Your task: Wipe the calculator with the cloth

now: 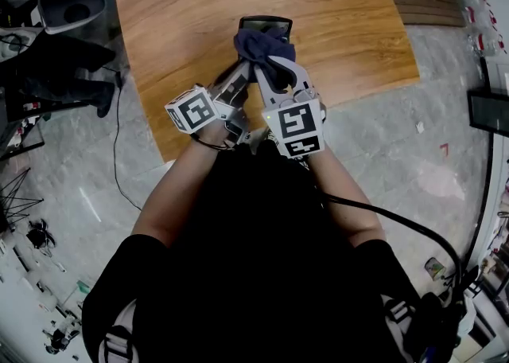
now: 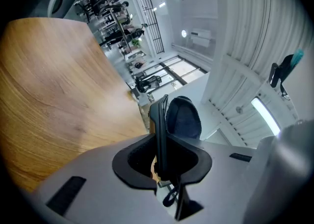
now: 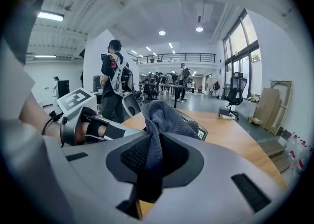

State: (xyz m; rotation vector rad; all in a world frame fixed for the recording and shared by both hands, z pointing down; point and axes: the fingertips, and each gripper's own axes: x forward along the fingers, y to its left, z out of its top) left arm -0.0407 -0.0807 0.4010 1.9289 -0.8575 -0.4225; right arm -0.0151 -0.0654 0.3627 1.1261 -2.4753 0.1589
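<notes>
Mid-wipe. Left tool [image 2: 162, 159] is clamped on the calculator [image 2: 159, 125], held edge-on over the worktop [image 1: 175, 27], and right tool [image 3: 154, 156] grips the dark cloth [image 3: 164, 120], bunched on its face. Next, I'd say: drag the cloth across while the left grip stays firm.

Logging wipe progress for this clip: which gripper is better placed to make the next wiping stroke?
Right. The right gripper is shut on the cloth, which sits against the calculator. The left gripper is shut on the calculator's edge, so it serves best as the holder.
</notes>
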